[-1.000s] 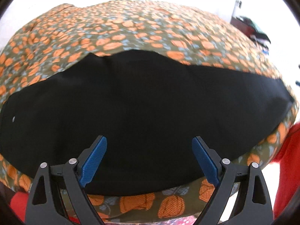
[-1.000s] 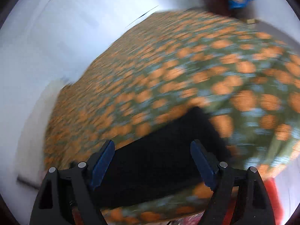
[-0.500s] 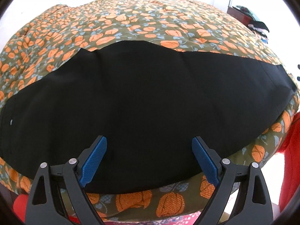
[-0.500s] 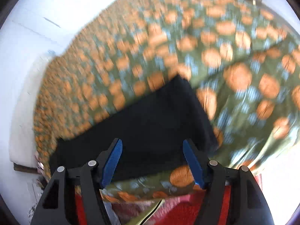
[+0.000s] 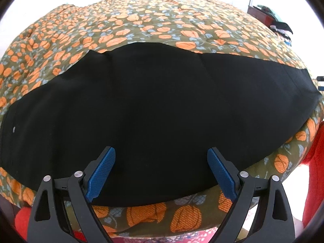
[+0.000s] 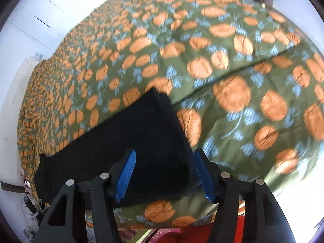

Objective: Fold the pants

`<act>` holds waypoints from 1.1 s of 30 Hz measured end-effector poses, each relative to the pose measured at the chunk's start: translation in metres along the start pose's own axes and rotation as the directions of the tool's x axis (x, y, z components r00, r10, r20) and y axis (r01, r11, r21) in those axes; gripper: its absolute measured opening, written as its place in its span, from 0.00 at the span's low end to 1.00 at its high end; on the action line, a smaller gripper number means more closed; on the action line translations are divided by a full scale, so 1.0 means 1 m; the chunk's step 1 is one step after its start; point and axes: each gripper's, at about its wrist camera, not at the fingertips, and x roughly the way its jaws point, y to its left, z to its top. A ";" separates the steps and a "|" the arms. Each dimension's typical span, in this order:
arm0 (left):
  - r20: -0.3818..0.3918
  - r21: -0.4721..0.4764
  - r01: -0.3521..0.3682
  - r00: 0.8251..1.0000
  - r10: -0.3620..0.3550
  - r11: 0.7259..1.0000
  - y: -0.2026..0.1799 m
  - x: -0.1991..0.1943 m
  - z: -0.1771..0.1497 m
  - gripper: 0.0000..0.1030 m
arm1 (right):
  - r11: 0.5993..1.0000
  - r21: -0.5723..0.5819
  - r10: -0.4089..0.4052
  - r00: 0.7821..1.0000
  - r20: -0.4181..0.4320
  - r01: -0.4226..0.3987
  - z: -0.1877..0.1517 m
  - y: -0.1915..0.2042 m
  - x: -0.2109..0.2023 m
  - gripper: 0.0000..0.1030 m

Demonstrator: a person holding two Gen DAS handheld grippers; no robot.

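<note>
The black pants (image 5: 158,109) lie flat and stretched out lengthwise across a bed (image 5: 162,16) covered in an olive spread with orange flowers. They run from the left edge of the left wrist view to its right side, close to the near edge of the bed.

The left gripper (image 5: 161,168) hangs over the middle of the pants' near edge, its 2 blue pads (image 5: 101,174) spread wide with only cloth seen behind them; nothing is pinched.

The right gripper (image 6: 164,174) is over the narrow end of the pants (image 6: 141,137), at the near corner by the bed's edge. Its jaws have just been closing and stand about half apart, with the end of the pants between the 2 blue pads (image 6: 125,176). The right pad sits just at the cloth's side edge; whether either pad presses on the fabric cannot be told. This view is blurred.

A red sleeve (image 5: 316,151) shows at the right rim of the left view.
</note>
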 end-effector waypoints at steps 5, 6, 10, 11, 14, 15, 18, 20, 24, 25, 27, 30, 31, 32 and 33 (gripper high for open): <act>-0.003 -0.018 0.001 1.000 -0.001 1.000 0.002 0.003 0.001 0.90 | 0.998 0.068 0.013 1.000 -0.025 -0.011 -0.005 -0.013 -0.008 0.72; -0.003 -0.016 0.000 1.000 0.000 1.000 0.002 0.003 0.001 0.90 | 0.994 0.102 0.031 0.999 -0.029 -0.028 -0.009 -0.018 -0.009 0.72; -0.005 -0.009 -0.003 1.000 0.003 1.000 0.001 0.004 0.001 0.91 | 0.960 0.239 0.153 0.988 -0.015 -0.145 -0.032 -0.031 -0.006 0.72; -0.005 -0.009 -0.004 1.000 0.004 1.000 0.001 0.004 0.001 0.91 | 0.949 0.267 0.179 0.984 -0.013 -0.169 -0.037 -0.032 -0.004 0.72; -0.005 -0.009 -0.004 1.000 0.004 1.000 0.001 0.005 0.001 0.91 | 0.915 0.338 0.238 0.971 -0.012 -0.220 -0.049 -0.031 0.008 0.72; -0.006 -0.010 -0.004 1.000 0.004 1.000 0.001 0.005 0.001 0.91 | 0.911 0.345 0.243 0.970 -0.008 -0.225 -0.051 -0.030 0.013 0.72; -0.008 -0.008 -0.005 1.000 0.005 1.000 0.002 0.005 0.001 0.91 | 0.900 0.363 0.239 0.969 0.057 -0.243 -0.049 -0.032 0.022 0.72; -0.009 -0.006 -0.006 1.000 0.006 1.000 0.001 0.005 0.000 0.91 | 0.881 0.384 0.257 0.960 0.106 -0.278 -0.049 -0.039 0.025 0.72; -0.014 -0.010 -0.003 1.000 0.003 1.000 0.003 0.006 -0.001 0.91 | 0.863 0.421 0.250 0.960 0.128 -0.280 -0.051 -0.051 0.031 0.66; -0.016 -0.013 -0.002 1.000 0.002 1.000 0.004 0.006 -0.001 0.92 | 0.867 0.424 0.235 0.966 0.112 -0.260 -0.051 -0.052 0.033 0.64; -0.020 -0.026 0.004 1.000 -0.004 1.000 0.007 0.008 -0.001 0.92 | 0.876 0.418 0.214 0.970 0.112 -0.241 -0.048 -0.051 0.034 0.62; -0.023 -0.036 0.008 1.000 -0.009 0.999 0.009 0.008 0.000 0.92 | 0.883 0.417 0.183 0.976 0.119 -0.217 -0.045 -0.049 0.040 0.60; -0.023 -0.037 0.008 1.000 -0.009 0.999 0.009 0.009 0.000 0.92 | 0.885 0.416 0.172 0.977 0.125 -0.209 -0.045 -0.046 0.044 0.60; -0.023 -0.037 0.008 1.000 -0.009 0.999 0.010 0.009 0.000 0.92 | 0.889 0.412 0.161 0.978 0.129 -0.201 -0.044 -0.043 0.047 0.60; -0.023 -0.037 0.007 1.000 -0.008 0.999 0.010 0.008 0.000 0.92 | 0.896 0.402 0.146 0.980 0.136 -0.189 -0.044 -0.041 0.048 0.60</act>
